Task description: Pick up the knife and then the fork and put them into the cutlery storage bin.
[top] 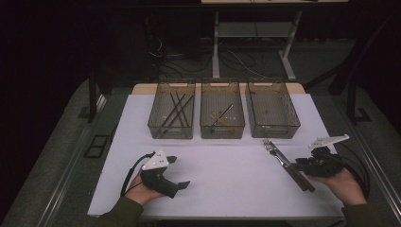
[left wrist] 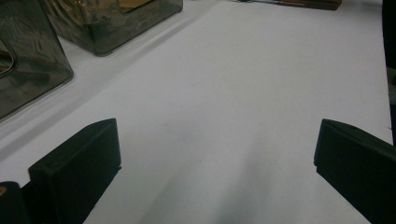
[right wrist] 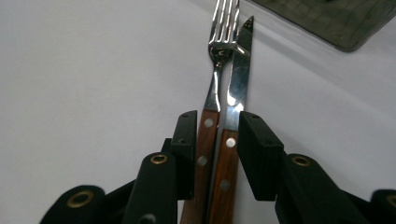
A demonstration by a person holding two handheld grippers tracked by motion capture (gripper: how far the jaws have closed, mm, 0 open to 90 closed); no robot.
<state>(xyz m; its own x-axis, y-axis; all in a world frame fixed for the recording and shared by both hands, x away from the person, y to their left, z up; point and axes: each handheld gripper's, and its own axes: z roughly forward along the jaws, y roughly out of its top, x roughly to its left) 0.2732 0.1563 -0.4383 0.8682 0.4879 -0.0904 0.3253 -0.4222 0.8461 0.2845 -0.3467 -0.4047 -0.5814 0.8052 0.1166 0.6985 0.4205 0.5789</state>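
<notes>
Seemingly barely begun, the right hand-held gripper (right wrist: 215,135) brackets fork (right wrist: 219,56) and knife (right wrist: 238,79), perhaps loosely, right bin (top: 273,128) empty, left hand-held gripper (top: 176,172) spread idle.

The room around the tabletop (top: 227,184) is very dark, while its white surface is moderately lit from above, giving a dim, slightly grainy high view. Soft shadows fall under the bins (top: 222,116). In the right gripper view, bright glare streaks the fork (right wrist: 219,42) and knife (right wrist: 239,70), and the near jaws are soft. The left gripper view is pale, low in contrast, with blurred bins (left wrist: 116,23) at its edge.
</notes>
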